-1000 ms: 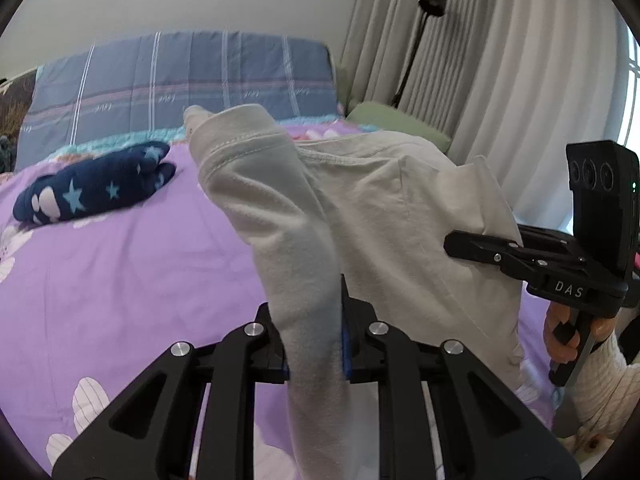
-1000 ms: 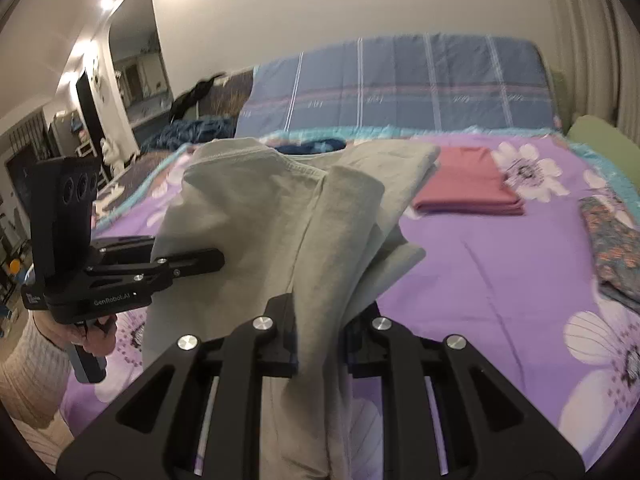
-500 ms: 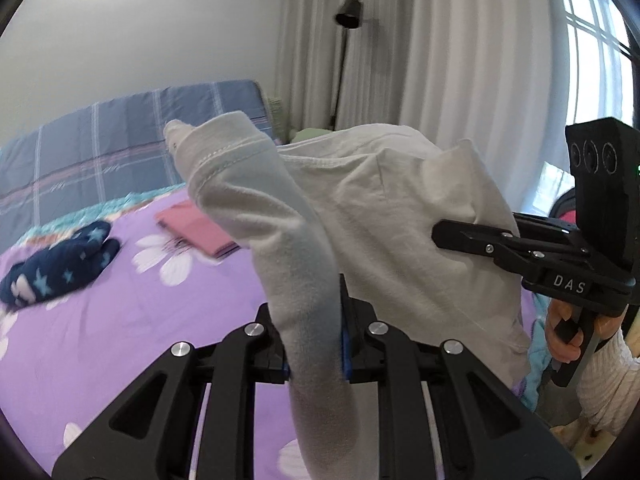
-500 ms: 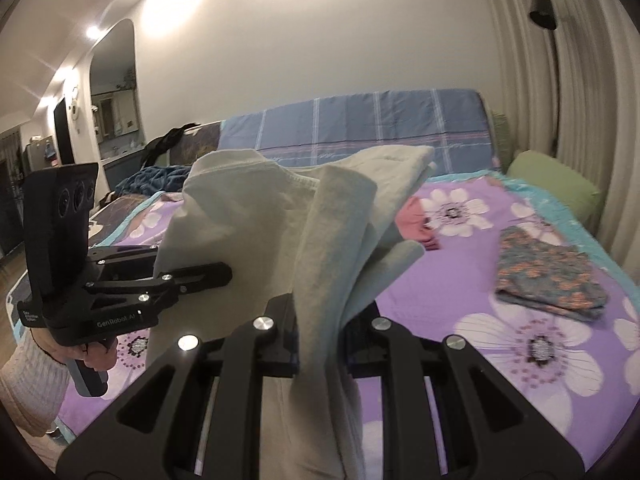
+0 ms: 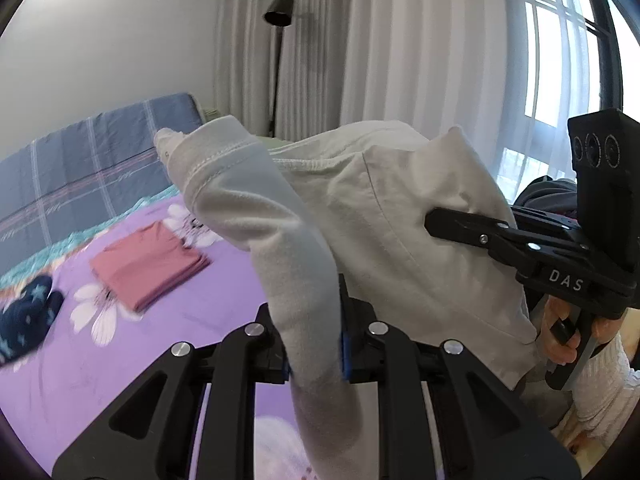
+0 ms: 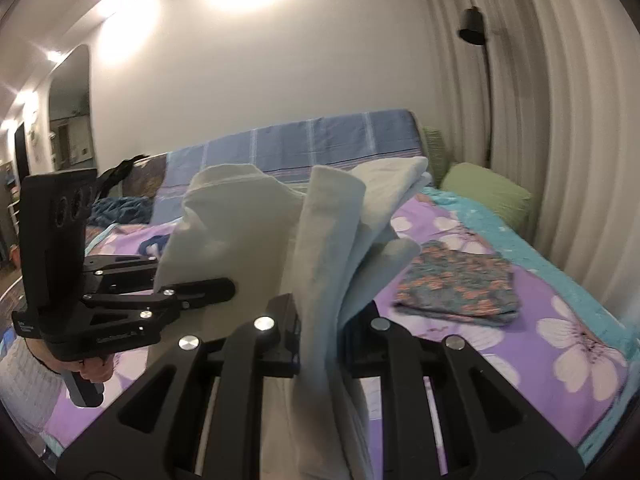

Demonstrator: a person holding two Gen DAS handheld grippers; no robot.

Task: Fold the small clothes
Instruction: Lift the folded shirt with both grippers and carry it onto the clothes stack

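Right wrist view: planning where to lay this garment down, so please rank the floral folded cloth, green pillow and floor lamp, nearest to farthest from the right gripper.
1. Floral folded cloth, on the bed, right.
2. Green pillow, bed's far right corner.
3. Floor lamp, by the curtain behind.

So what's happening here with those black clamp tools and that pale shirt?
A person holds a cream cotton garment in the air above a purple flowered bedspread, pinched in the left gripper and the right gripper. A folded pink cloth and a folded floral cloth already lie on the bed.
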